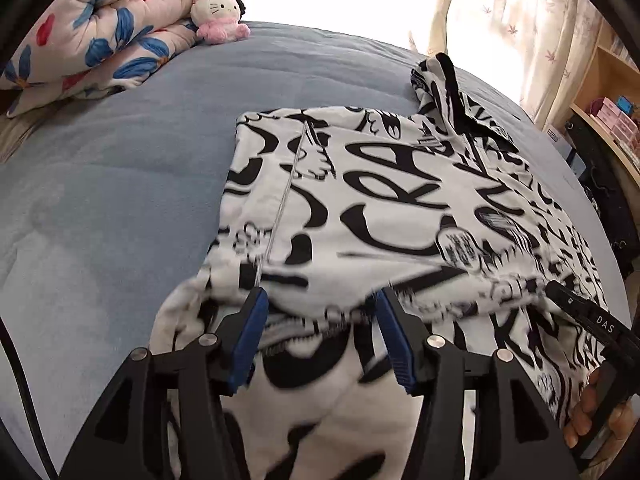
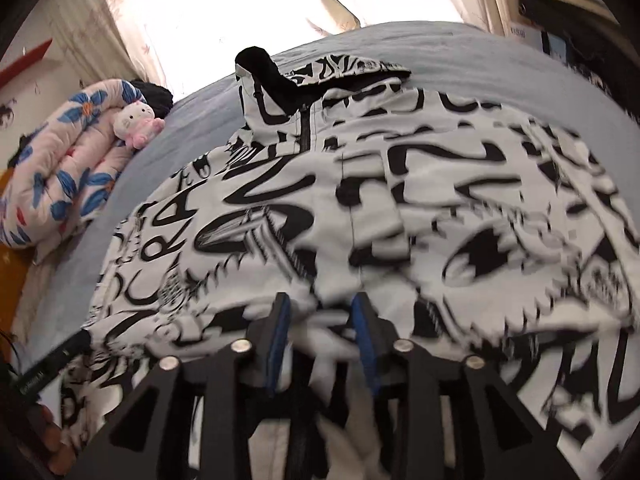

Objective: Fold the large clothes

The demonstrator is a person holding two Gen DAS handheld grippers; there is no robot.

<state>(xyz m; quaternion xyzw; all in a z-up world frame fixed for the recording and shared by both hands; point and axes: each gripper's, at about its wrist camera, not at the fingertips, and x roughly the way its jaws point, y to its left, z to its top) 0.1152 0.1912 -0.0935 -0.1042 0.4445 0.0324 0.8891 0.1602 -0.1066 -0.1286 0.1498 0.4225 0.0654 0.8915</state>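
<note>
A white jacket covered in black graffiti print lies spread on a blue bed, folded over at its near hem, its black-lined collar at the far end. My left gripper hovers over the near hem, open, blue pads wide apart with cloth beneath them, not pinched. In the right wrist view the jacket fills the middle, zipper running away from me. My right gripper stands open by a narrower gap over the bunched hem, its pads off the cloth. Each gripper shows in the other's view: the right gripper, the left gripper.
A rolled floral quilt and a pink-and-white plush toy sit at the bed's far left corner. Pale curtains hang behind the bed. A wooden shelf with boxes stands to the right. A person's hand holds the right gripper.
</note>
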